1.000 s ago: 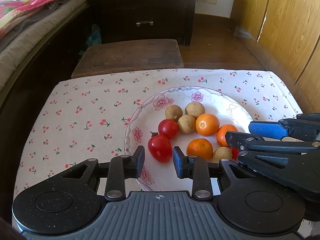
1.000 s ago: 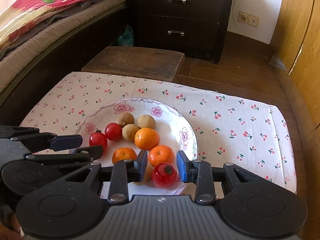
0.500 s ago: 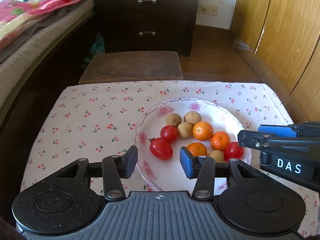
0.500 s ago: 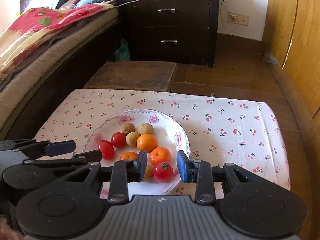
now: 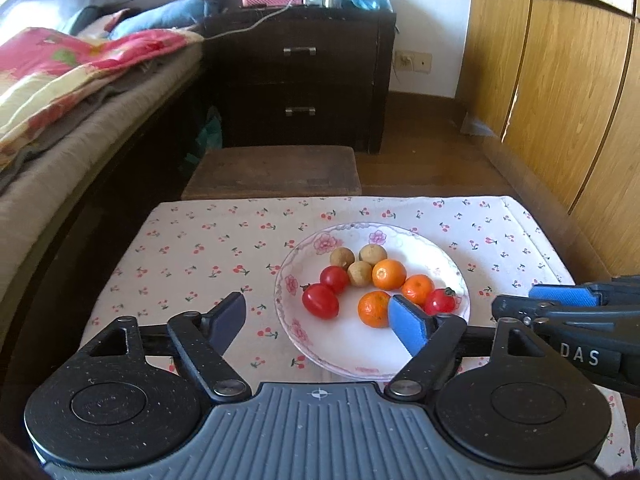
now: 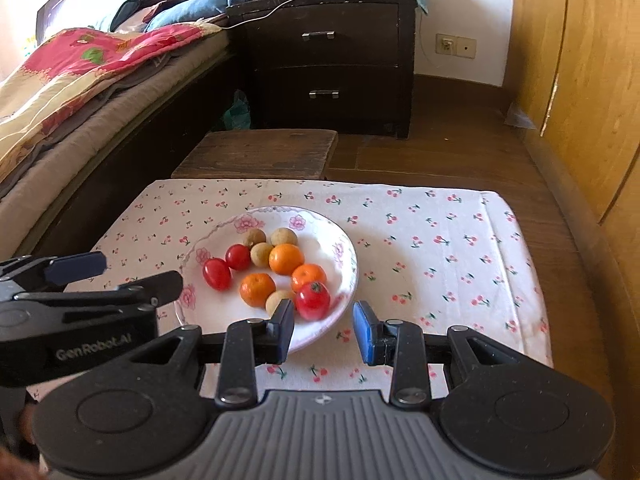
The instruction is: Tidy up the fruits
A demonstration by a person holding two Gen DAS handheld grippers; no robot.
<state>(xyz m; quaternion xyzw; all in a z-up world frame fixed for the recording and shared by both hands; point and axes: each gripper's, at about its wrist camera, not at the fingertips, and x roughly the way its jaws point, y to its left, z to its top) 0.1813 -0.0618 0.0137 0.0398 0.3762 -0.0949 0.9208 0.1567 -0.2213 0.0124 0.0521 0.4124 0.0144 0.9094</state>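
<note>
Both hand-held grippers are empty with their jaws apart: the left hand-held gripper (image 5: 316, 320) is spread wide in front of the plate (image 5: 450, 270), and the right hand-held gripper (image 6: 323, 330) is opened less, at the near right rim of the plate. All the fruits lie on this plate, which has a pink flower pattern. Two red tomatoes (image 6: 217, 273) sit on the left part of the plate, touching each other, and a third tomato (image 6: 313, 300) with a green stem sits at the near right edge, just in front of the right hand-held gripper. Three oranges (image 6: 286, 258) lie in the middle of the plate, and three small brown round fruits (image 6: 284, 237) lie at its far side; a fourth one (image 6: 278, 299) is between the near orange and the third tomato. The plate stands on a tabletop with a cherry-print cloth (image 6: 440, 240). Behind the plate there is a wooden stool (image 6: 256, 154), farther a dark dresser (image 6: 328, 64), and a bed (image 6: 80, 92) on the left.
</note>
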